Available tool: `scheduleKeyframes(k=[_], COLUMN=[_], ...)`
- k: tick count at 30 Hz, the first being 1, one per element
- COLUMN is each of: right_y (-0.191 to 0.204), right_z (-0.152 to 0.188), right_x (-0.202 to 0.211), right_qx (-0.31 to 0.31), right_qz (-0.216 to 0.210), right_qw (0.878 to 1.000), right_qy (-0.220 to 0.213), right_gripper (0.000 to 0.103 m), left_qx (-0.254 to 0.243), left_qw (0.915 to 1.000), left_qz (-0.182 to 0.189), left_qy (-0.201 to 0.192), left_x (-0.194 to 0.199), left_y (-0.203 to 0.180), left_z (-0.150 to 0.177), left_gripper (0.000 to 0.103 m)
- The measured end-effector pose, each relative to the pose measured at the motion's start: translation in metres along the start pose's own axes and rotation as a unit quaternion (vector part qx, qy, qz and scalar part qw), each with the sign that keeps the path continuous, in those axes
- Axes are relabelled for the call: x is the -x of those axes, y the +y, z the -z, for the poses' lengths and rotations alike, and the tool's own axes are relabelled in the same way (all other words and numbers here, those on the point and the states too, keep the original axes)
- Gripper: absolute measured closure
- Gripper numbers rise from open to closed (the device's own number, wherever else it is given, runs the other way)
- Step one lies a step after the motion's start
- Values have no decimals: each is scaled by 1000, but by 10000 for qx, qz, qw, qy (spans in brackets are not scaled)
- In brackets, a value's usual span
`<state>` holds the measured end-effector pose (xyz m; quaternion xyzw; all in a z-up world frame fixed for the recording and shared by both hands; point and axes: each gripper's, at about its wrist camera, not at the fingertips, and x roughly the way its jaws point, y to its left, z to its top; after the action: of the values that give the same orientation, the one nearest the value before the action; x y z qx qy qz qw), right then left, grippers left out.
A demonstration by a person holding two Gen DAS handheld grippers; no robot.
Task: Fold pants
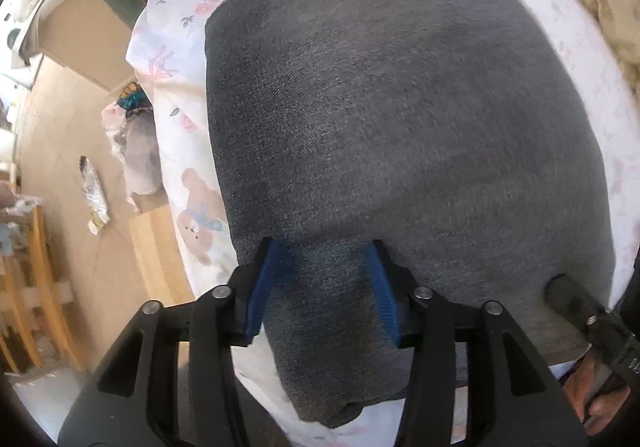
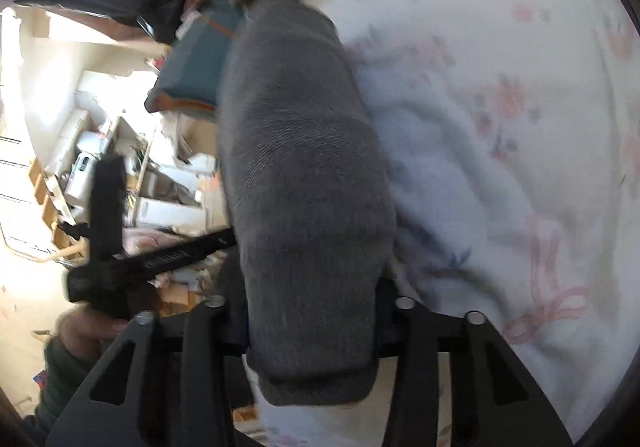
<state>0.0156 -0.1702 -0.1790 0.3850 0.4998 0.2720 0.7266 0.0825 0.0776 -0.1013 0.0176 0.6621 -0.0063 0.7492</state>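
The left gripper [image 1: 324,287] has its blue pads [image 1: 264,287] spread wide, with a thick bulge of the grey pants [image 1: 400,107] sitting between them; the pads flank the cloth and touch its sides, but whether they press it I cannot tell. Ahead of this gripper the pants spread out as a broad folded slab on the bed sheet [image 1: 180,127], printed with bears and flowers, its long side running away from the gripper.

The right gripper [image 2: 312,327] holds the near edge of the same pants [image 2: 304,187], the cloth filling the gap between its jaws, which appear clamped on it; its pads are hidden. From here the fold stretches straight ahead as a long roll, the sheet [image 2: 500,127] to its right.

Both grippers sit at the near edge, so the next fold likely carries that edge forward, away from them, along the long axis.
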Motion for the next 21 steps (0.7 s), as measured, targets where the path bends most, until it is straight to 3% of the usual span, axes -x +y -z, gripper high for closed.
scheduleKeyframes(k=[4,5,6,9,11,15,17,21], right_y=[18,21,21,9,6,-30,-56,-84], right_z=[-35,-73,-73,-132,-162,-191,-191,-192], right_x=[31,55,55,85,102,102,95,95], right_qx=[278,597,597,721,1053,987,598,283], right_qz=[-80,82,82,363,716,874,834,1146], right_qw=[9993,9976,9976,9962,9912,9910,9944,9925], right_qy=[-249,-354,-354,-331,-354,-242,-244,-315], right_gripper=[69,69,69,69,69,68,66,58], left_qx=[321,302,273,315,423,422,385,134], left_qw=[9918,9899,9875,9822,9779,9803,9839,9891], left_qz=[1172,1261,1303,1304,1473,1545,1443,1420], left_qy=[-397,-567,-848,-1316,-1425,-1159,-977,-365], left_x=[28,35,45,63,66,51,41,7], left_y=[-1,-3,-5,-9,-12,-24,-30,-49], left_z=[-5,-7,-11,-19,-29,-54,-68,-100], left_gripper=[50,48,45,38,34,30,30,30])
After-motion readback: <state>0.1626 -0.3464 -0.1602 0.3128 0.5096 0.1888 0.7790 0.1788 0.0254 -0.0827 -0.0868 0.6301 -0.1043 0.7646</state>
